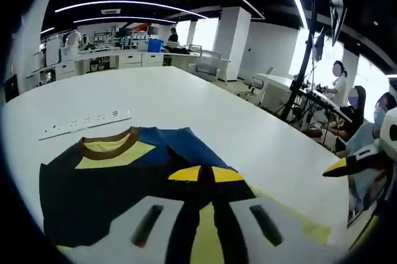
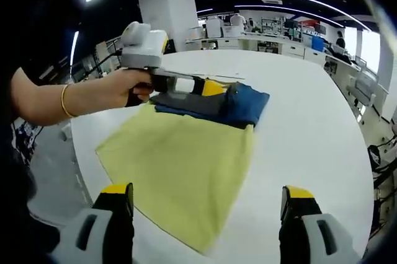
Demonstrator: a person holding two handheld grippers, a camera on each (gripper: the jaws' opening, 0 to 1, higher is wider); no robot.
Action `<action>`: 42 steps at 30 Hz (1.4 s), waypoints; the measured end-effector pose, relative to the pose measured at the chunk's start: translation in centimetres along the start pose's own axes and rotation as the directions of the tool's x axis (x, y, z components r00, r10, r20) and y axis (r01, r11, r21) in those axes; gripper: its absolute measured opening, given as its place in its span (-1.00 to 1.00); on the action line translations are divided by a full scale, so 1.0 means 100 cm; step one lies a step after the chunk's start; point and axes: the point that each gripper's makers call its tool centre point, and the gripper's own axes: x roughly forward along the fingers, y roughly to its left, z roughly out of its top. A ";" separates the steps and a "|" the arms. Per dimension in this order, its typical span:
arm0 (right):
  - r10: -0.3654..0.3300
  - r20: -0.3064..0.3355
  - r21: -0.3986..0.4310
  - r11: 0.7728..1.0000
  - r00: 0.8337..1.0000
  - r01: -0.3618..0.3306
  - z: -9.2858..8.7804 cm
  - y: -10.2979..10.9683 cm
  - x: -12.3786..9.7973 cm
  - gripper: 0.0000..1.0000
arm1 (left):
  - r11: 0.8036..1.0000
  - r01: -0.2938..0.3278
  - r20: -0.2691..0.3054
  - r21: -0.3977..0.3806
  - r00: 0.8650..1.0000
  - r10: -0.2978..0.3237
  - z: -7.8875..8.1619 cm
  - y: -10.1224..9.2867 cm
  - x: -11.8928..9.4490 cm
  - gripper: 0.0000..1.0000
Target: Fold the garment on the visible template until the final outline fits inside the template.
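Yellow template cloth at centre frame bears the folded garment on its upper edge; left gripper hovers there, jaw state indiscernible, right gripper spread apart, so checking the outline fit comes next.

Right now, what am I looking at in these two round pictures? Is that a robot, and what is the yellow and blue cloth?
No robot here: a person holds a two-jaw tool in each hand, and a small fisheye camera rides on each tool, looking forward along its jaws.

In the left gripper view, the left gripper sits low over a folded garment in dark, blue and yellow with a brown collar. Its jaws look close together with cloth between them, though I cannot be sure it grips. A white power strip lies behind on the white table.

The right gripper view looks from the other side. The right gripper hangs open, holding nothing. Ahead lies the yellow template, a flat cloth with the garment at its far end. The person's hand holds the left gripper there.
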 end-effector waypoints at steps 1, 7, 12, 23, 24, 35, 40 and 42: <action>0.000 0.000 0.001 1.000 1.000 0.000 0.000 0.000 0.001 0.99 | 1.000 0.001 0.006 0.010 1.000 -0.001 0.000 0.001 -0.001 -0.78; 0.008 0.007 0.002 1.000 1.000 -0.008 0.004 0.001 0.005 0.99 | 0.999 0.014 0.018 0.053 1.000 -0.015 0.001 0.002 -0.005 -0.33; 0.006 0.028 0.004 1.000 1.000 -0.007 0.013 -0.002 0.005 0.99 | 0.996 -0.008 0.028 0.092 1.000 0.005 0.003 0.012 -0.018 0.00; 0.016 0.058 0.003 1.000 0.998 -0.017 0.027 0.001 0.009 0.99 | 0.977 -0.140 0.061 0.161 0.989 0.132 -0.003 0.078 -0.067 0.65; 0.019 0.059 0.002 1.000 0.998 -0.019 0.028 0.002 0.009 0.99 | 0.976 -0.146 0.063 0.162 0.988 0.137 -0.003 0.082 -0.071 0.68; 0.041 0.064 -0.007 0.999 0.997 -0.040 0.031 0.011 0.012 0.99 | 0.954 -0.214 0.052 0.210 0.977 0.207 -0.017 0.125 -0.111 0.81; 0.045 0.059 -0.010 0.999 0.997 -0.044 0.030 0.015 0.013 0.99 | 0.935 -0.260 0.060 0.242 0.966 0.253 -0.022 0.144 -0.128 0.67; 0.044 0.059 -0.010 0.999 0.997 -0.043 0.029 0.016 0.013 0.99 | 0.931 -0.274 0.066 0.240 0.962 0.266 -0.024 0.151 -0.136 0.54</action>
